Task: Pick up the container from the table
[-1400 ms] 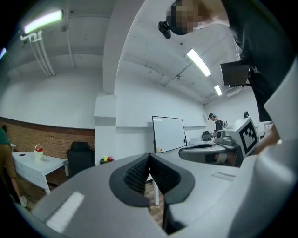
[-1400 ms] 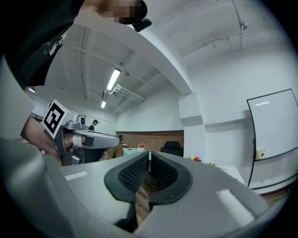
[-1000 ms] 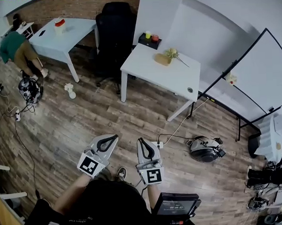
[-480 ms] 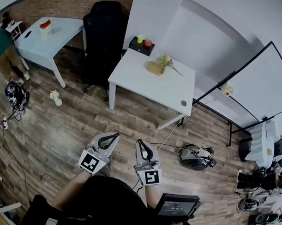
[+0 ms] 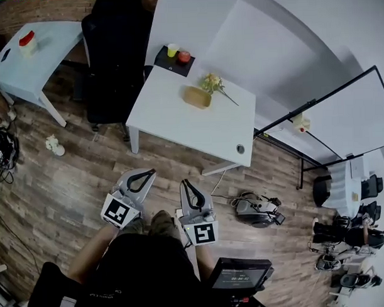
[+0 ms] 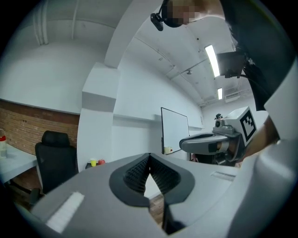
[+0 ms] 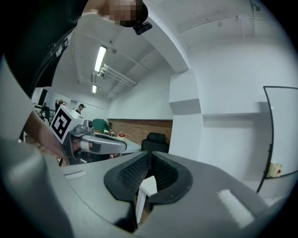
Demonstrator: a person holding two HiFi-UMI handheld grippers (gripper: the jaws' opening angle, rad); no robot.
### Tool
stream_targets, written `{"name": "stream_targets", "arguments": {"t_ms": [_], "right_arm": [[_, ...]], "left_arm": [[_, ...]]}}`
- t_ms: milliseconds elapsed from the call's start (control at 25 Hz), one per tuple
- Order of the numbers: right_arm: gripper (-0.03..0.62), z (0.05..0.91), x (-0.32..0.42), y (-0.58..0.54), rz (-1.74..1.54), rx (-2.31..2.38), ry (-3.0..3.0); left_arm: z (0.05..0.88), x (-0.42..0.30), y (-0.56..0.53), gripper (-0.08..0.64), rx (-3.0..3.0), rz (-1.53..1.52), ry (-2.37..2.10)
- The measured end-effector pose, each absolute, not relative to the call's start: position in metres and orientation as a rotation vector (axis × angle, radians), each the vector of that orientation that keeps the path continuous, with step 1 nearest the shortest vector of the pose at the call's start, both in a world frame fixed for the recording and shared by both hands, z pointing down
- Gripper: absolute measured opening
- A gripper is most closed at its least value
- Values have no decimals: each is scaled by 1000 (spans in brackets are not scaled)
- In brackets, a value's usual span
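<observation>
Left gripper (image 5: pixel 152 173): jaws closed, empty. Right gripper (image 5: pixel 186 182): jaws just opening, nothing between them. Tan container (image 5: pixel 196 96) sits mid-worktop (image 5: pixel 172 122), well ahead, with a flower sprig (image 5: pixel 213 85) just beside it. Best to open wide before reaching, come in from the near side and keep clear of the sprig.

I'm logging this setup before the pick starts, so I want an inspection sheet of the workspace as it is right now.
Surface: white table, mostly bare.
Job's things: tan container on the table, not held.
Clutter: flowers next to it; black tray with yellow cup at far corner.
Grippers: left gripper shut, empty; right gripper jaws opening, nothing between them; both short of the table.
Cables: cable on the floor by the table.
Surroundings: black chair, whiteboard, wood floor.
</observation>
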State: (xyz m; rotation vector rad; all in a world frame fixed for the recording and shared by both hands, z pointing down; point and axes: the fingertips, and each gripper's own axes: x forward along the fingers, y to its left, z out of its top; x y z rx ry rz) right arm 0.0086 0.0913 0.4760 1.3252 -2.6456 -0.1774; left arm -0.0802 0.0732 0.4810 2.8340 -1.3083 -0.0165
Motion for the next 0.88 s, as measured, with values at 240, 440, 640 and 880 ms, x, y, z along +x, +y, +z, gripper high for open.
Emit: {"name": "stream_targets", "arguments": {"t_ms": [240, 440, 640, 880], "right_arm": [[37, 499, 11, 20, -112, 1292, -2643], [40, 516, 19, -65, -93, 1222, -2665], [52, 537, 39, -167, -124, 1081, -2660], [77, 593, 56, -278, -257, 799, -2558]], "left_arm": [[496, -85, 10, 2, 2792, 48, -1311], [504, -78, -59, 2, 2775, 95, -1361], [508, -50, -133, 2, 2754, 155, -1377], [507, -39, -192, 2, 2661, 150, -1448]]}}
